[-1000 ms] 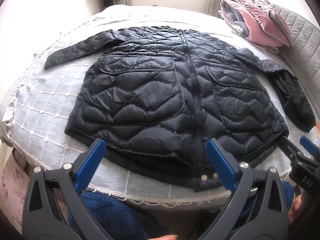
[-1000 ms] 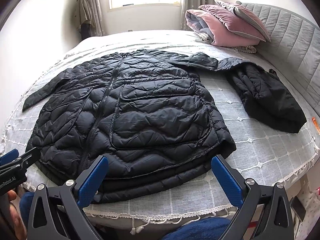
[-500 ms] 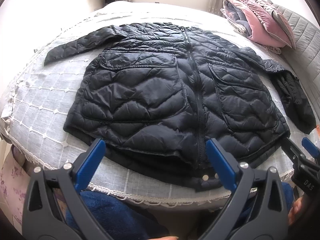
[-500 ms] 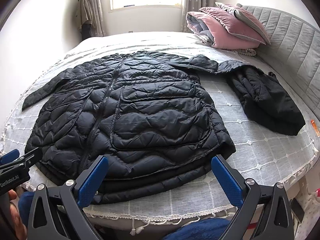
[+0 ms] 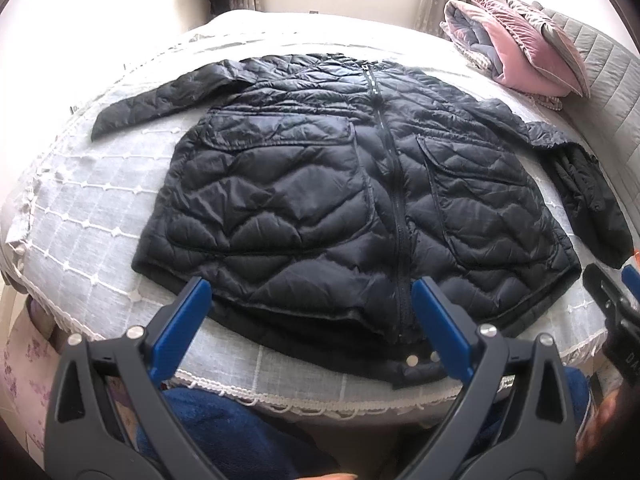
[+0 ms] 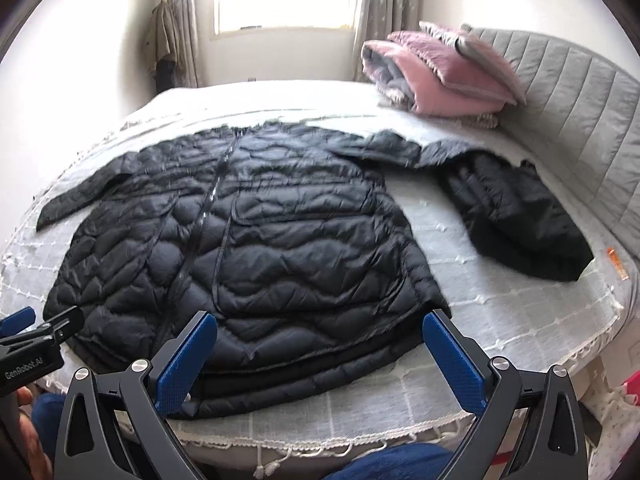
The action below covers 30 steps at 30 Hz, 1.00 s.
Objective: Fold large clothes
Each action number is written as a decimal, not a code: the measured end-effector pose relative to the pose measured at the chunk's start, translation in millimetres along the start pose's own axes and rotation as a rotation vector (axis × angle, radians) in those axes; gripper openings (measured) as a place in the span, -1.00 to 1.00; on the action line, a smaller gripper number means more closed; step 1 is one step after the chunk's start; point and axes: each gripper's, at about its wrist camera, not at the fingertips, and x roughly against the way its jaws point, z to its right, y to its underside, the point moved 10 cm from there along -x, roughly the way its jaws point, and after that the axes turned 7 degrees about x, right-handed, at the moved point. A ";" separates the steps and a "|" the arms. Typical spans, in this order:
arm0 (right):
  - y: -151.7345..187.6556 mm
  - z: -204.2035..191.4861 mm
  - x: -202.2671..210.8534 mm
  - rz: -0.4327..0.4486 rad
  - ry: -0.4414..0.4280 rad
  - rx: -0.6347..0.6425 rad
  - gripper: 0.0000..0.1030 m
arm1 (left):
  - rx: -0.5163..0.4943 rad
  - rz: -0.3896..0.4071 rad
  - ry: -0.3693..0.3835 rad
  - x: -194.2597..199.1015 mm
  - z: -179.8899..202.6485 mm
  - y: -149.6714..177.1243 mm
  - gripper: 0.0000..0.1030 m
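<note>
A black quilted puffer jacket (image 5: 320, 200) (image 6: 256, 248) lies flat and zipped on the bed, hem toward me. One sleeve (image 5: 160, 96) stretches out to the left; the other sleeve (image 6: 516, 216) lies bunched at the right. My left gripper (image 5: 310, 304) hovers open just short of the hem near the zipper's lower end, nothing between its blue pads. My right gripper (image 6: 318, 340) is open too, above the hem's right half and empty. Each gripper shows at the edge of the other's view.
The bed carries a pale grey checked cover (image 5: 80, 208) with a fringed front edge. Folded pink and grey quilts (image 6: 436, 76) sit at the far right by a grey padded headboard (image 6: 576, 128). A person's blue-clad legs (image 5: 224, 432) are below the bed edge.
Both grippers have pulled back and risen a little, so the jacket sits lower and smaller in view. The right view is blurred from moving. Jacket unmoved, both grippers stay open.
</note>
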 end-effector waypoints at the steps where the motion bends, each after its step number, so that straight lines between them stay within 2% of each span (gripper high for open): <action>1: -2.4 1.0 2.1 0.004 0.002 -0.001 1.00 | 0.003 -0.003 0.002 0.5 -0.1 -1.4 0.95; 5: -10.1 6.3 9.1 0.020 0.048 0.010 1.00 | 0.015 0.003 -0.009 2.3 -4.3 -9.0 0.95; 10: -3.9 11.0 -1.7 -0.051 0.063 0.016 1.00 | 0.024 -0.012 -0.018 -3.7 -10.7 -8.2 0.95; 18: 7.6 12.4 -14.5 -0.101 0.076 0.029 1.00 | 0.025 -0.049 -0.051 -19.9 -25.7 -1.8 0.95; 21: 13.3 14.5 -22.4 -0.120 0.090 0.047 1.00 | 0.042 -0.065 -0.072 -32.1 -46.2 -3.7 0.95; 26: 22.9 34.2 -49.8 -0.176 0.115 0.034 1.00 | 0.109 -0.065 -0.160 -53.4 -100.5 -14.3 0.95; 30: 31.0 54.3 -86.7 -0.252 0.132 0.019 1.00 | 0.165 -0.135 -0.174 -82.4 -135.1 -18.1 0.95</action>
